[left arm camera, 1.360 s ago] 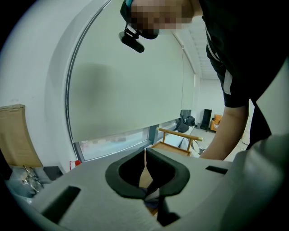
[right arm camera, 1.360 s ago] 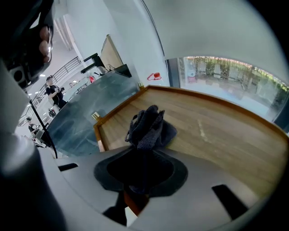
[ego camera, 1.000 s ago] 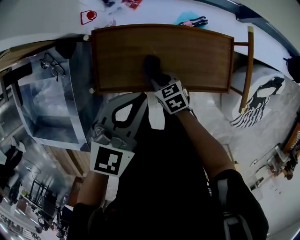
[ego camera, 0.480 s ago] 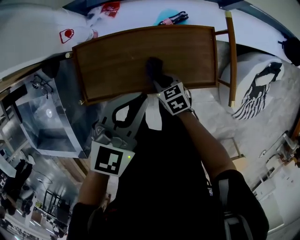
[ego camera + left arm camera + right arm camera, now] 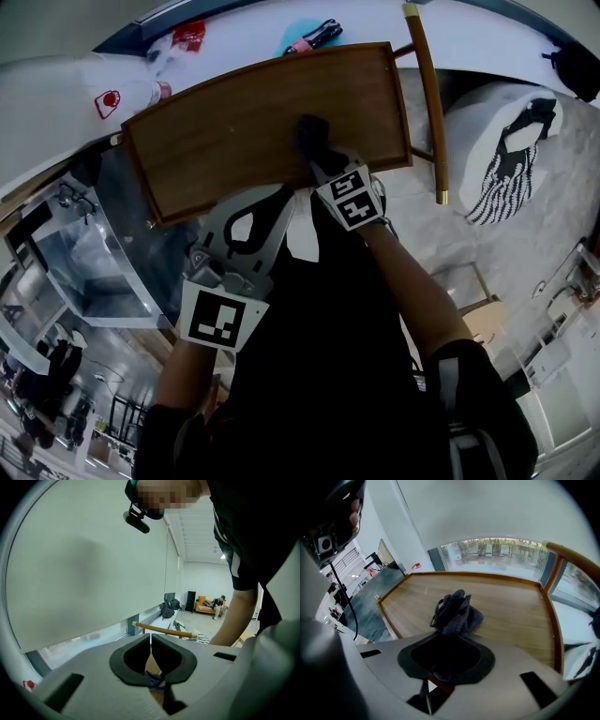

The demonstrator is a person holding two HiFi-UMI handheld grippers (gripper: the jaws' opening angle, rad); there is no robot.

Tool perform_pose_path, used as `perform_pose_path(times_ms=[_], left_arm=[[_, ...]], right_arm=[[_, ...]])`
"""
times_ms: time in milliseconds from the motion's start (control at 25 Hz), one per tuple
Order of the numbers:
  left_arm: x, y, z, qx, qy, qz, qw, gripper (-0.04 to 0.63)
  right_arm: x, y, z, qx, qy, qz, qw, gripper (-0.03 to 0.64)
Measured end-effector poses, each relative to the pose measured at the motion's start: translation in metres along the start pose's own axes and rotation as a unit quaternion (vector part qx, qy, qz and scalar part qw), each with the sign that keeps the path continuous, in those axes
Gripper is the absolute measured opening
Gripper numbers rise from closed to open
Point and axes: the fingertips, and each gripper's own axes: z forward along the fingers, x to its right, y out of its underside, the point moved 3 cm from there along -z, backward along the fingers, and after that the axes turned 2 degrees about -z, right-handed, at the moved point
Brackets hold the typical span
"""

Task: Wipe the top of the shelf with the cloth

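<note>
Dark cloth [image 5: 454, 612] is clamped by right gripper [image 5: 450, 641], seen only in its view.

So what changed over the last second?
The right gripper, shut on the cloth, slid it along the shelf top toward the shelf's right end, keeping near the front edge. The head view swung round as it went. Nothing was taken hold of or let go. The left gripper stayed shut and idle, short of the shelf.
</note>
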Motion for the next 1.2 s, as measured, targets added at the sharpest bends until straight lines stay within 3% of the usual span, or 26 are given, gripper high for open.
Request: perform_pose_path(times_ms=[600, 840, 1200], left_arm=[[0.023, -0.021, 0.046, -0.001, 0.041, 0.019, 0.999, 0.026], [0.03, -0.027, 0.061, 0.002, 0.053, 0.025, 0.9983, 0.026], [0.03, -0.038, 0.067, 0.013, 0.058, 0.029, 0.9978, 0.026]], right_arm=[[0.058, 0.03, -0.037, -0.002, 0.046, 0.05, 0.998, 0.083], [0.078, 0.036, -0.048, -0.008, 0.07, 0.031, 0.997, 0.083], [0.098, 0.045, -0.06, -0.025, 0.099, 0.044, 0.994, 0.083]])
